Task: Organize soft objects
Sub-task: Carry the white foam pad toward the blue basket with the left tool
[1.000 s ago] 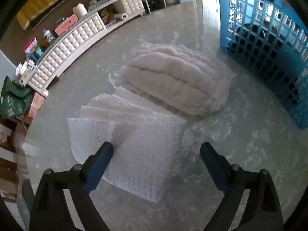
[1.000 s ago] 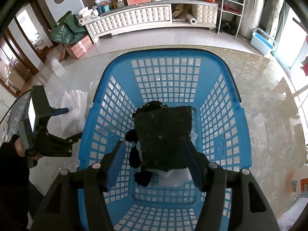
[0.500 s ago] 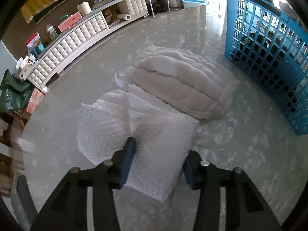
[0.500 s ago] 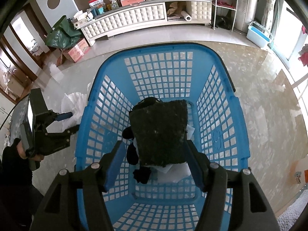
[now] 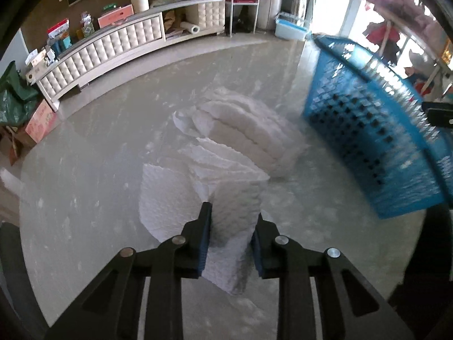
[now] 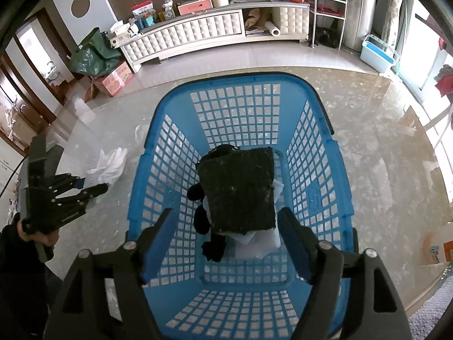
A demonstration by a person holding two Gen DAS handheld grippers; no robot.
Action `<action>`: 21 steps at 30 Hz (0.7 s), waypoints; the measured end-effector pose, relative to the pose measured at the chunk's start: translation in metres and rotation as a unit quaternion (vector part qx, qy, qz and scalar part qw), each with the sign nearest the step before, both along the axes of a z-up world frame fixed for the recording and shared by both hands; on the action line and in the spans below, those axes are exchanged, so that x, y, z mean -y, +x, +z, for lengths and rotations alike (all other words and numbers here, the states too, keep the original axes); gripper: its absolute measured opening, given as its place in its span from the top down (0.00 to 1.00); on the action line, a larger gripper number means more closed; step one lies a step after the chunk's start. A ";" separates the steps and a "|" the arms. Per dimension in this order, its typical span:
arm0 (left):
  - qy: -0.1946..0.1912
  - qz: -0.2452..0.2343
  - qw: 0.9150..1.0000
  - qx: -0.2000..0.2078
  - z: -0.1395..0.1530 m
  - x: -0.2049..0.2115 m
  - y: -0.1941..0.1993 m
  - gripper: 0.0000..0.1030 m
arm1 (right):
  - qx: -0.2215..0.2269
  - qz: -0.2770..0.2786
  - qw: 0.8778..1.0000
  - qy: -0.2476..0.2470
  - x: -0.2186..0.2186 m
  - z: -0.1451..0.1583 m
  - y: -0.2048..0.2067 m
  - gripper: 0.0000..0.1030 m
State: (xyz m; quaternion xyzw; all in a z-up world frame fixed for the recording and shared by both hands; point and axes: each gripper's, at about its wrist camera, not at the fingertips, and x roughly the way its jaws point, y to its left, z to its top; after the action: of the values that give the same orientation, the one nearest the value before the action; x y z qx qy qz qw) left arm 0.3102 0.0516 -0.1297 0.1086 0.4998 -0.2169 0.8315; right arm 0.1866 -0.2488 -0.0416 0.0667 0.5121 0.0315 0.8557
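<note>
My left gripper (image 5: 230, 233) is shut on a folded white waffle-textured cloth (image 5: 226, 195) and lifts its near edge off the glossy floor. A white ribbed padded cloth (image 5: 249, 130) lies just beyond it. The blue lattice laundry basket (image 5: 376, 141) stands to the right. In the right wrist view my right gripper (image 6: 225, 243) is open above the basket (image 6: 311, 158), over a dark green folded cloth (image 6: 240, 189) that rests on black and white items. The left gripper (image 6: 85, 188) shows there at the left, with white cloth (image 6: 109, 164) by it.
A long white tufted cabinet (image 5: 119, 45) with clutter on top runs along the back wall. A green bag (image 6: 93, 53) and a cardboard box (image 6: 117, 79) sit at its left end. A light blue bin (image 6: 378, 53) stands by the bright window at the right.
My left gripper has closed on the white waffle cloth and started raising it, bunching it. My right gripper has risen slightly above the basket, still open.
</note>
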 end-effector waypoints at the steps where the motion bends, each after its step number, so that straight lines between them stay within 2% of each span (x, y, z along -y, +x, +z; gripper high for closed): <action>1: -0.009 0.001 1.000 0.001 0.006 0.000 -0.007 0.77 | 0.002 0.000 1.000 0.000 -0.001 0.001 -0.002 0.28; 6: -0.039 -0.003 0.999 0.022 0.042 0.001 -0.038 0.77 | 0.008 -0.005 1.000 -0.002 -0.003 0.008 -0.015 0.26; 8: -0.049 -0.001 0.998 0.030 0.057 0.001 -0.050 0.77 | 0.010 -0.007 1.000 -0.005 -0.004 0.010 -0.020 0.12; 13: -0.072 0.004 0.996 0.052 0.092 0.005 -0.073 0.77 | 0.016 -0.006 1.000 -0.009 -0.006 0.015 -0.031 0.00; 21: -0.083 -0.005 0.993 0.082 0.136 0.024 -0.093 0.77 | 0.025 -0.012 1.000 -0.003 -0.002 0.015 -0.050 0.00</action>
State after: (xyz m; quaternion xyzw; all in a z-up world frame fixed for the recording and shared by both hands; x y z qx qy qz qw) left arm 0.2170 0.0280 0.0066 0.0588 0.4101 -0.2519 0.8746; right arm 0.1368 -0.2468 -0.0264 0.0694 0.4900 0.0210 0.8687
